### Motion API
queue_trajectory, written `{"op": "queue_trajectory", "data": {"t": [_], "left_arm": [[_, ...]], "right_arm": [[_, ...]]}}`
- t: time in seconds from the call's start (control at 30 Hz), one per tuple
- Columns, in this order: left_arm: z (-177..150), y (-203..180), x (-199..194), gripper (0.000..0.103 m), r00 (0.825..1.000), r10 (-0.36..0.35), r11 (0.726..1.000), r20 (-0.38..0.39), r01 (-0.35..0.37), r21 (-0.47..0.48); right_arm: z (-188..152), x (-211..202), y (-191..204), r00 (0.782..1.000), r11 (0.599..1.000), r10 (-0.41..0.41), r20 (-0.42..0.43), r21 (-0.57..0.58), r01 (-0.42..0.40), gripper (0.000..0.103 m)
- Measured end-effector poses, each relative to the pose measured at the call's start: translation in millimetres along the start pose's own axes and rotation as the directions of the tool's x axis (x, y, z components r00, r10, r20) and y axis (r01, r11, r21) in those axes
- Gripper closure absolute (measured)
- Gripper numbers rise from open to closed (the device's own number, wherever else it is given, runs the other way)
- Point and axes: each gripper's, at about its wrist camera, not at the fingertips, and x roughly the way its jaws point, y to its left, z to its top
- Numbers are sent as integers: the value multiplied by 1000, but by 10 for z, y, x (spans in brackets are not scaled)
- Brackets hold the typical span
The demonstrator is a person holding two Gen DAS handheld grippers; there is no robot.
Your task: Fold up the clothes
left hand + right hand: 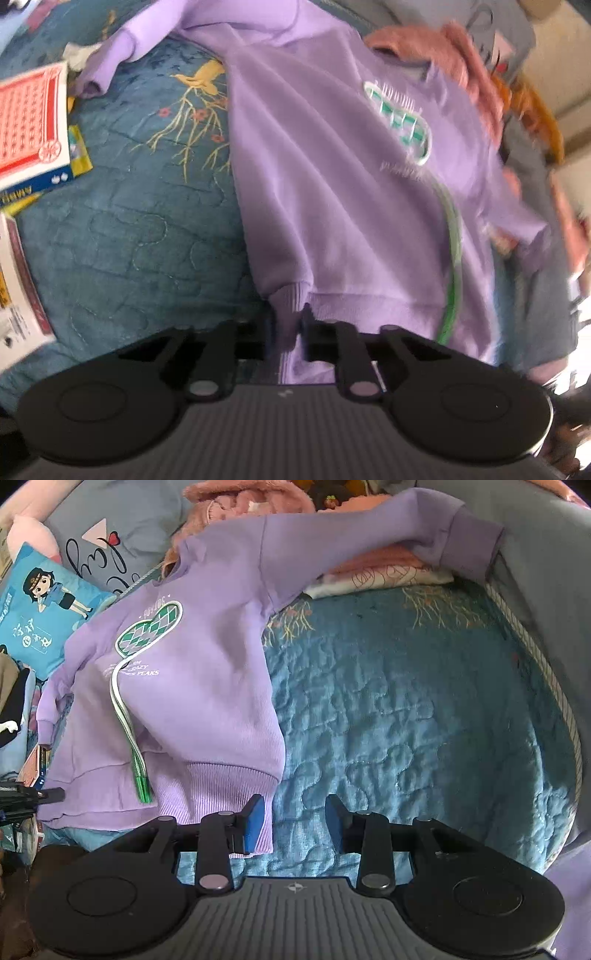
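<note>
The purple sweatshirt lies front-up on a blue quilted bed, printed side showing. Its long axis runs near to far: ribbed hem at the near edge, collar at the far end by a pink garment. One sleeve stretches far-right across the bed, cuff resting on folded pink and white cloth; the other sleeve hangs down the left side, partly bunched.

Left gripper: fingers narrow, pinched on the hem's near corner, w/ purple fabric passing between them. This view is motion-blurred, so how deep the bite goes is hard to judge, but the cloth seems properly caught.

Right gripper: fingers wide apart, nothing between them. Its left blue pad sits over the hem's right corner; the other pad is above bare quilt.

The key relation: the hem's right corner lies just left of the right gripper's gap, so that side is the nearer one to take, and the body runs straight away from both grippers. The sweatshirt is spread out, no fold visible in body or sleeves.

Nearby, a red-and-white box on the bed in the left view, and a blue cartoon cushion in the right view.
</note>
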Motion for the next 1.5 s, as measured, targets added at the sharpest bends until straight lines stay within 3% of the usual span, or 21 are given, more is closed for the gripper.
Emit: {"op": "queue_trajectory", "data": {"t": [0.13,0.27,0.4,0.5,0.6,0.73,0.87,0.9,0.97,1.07,1.17,1.27,1.33,1.4,1.43,1.5], "left_arm": [[-36,110,-260,97,982,-161,983,99,169,-78],[-76,338,-513,97,956,-210,955,204,245,-168],[-148,772,-676,97,962,-75,925,264,166,-343],[-201,979,-674,97,970,-19,890,242,127,-439],[-237,873,-677,97,975,90,911,201,1,-413],[-288,912,-643,96,976,105,891,190,-8,-453],[-206,920,-512,96,977,112,892,184,-17,-452],[-198,917,-506,96,976,114,892,184,-19,-451],[-179,919,-495,96,976,116,891,183,-21,-453],[-190,945,-506,96,974,112,885,197,-8,-465],[-226,924,-611,96,963,116,891,244,8,-454],[-282,804,-814,96,933,147,921,328,-8,-389],[-334,739,-973,96,907,117,943,404,26,-333],[-376,746,-1049,96,898,74,947,433,72,-313],[-389,756,-1063,96,898,55,946,437,93,-312],[-387,768,-1048,96,905,50,945,423,95,-314]], "right_arm": [[-19,26,-23,1000,1000,7,-3,15,-7,67],[-21,41,-101,999,997,38,-2,62,-37,64],[-38,40,-136,997,993,75,10,86,-75,54],[-51,76,-111,995,991,103,4,85,-103,49],[-67,187,-47,986,981,166,-19,103,-163,45],[-92,353,48,965,959,258,-49,134,-250,41],[-153,557,58,929,909,359,-89,261,-326,40],[-165,582,60,921,897,379,-96,285,-339,44],[-171,585,66,906,884,404,-124,308,-352,93],[-164,445,51,889,862,445,-104,318,-395,94],[-63,69,93,883,862,467,-46,245,-443,94],[130,-372,181,891,883,453,17,129,-451,94],[226,-537,249,905,903,425,16,64,-426,94],[309,-658,320,921,921,390,2,3,-390,94],[327,-658,367,939,938,344,-15,-40,-344,94],[260,-467,459,988,978,144,-59,-142,-151,90]]}}
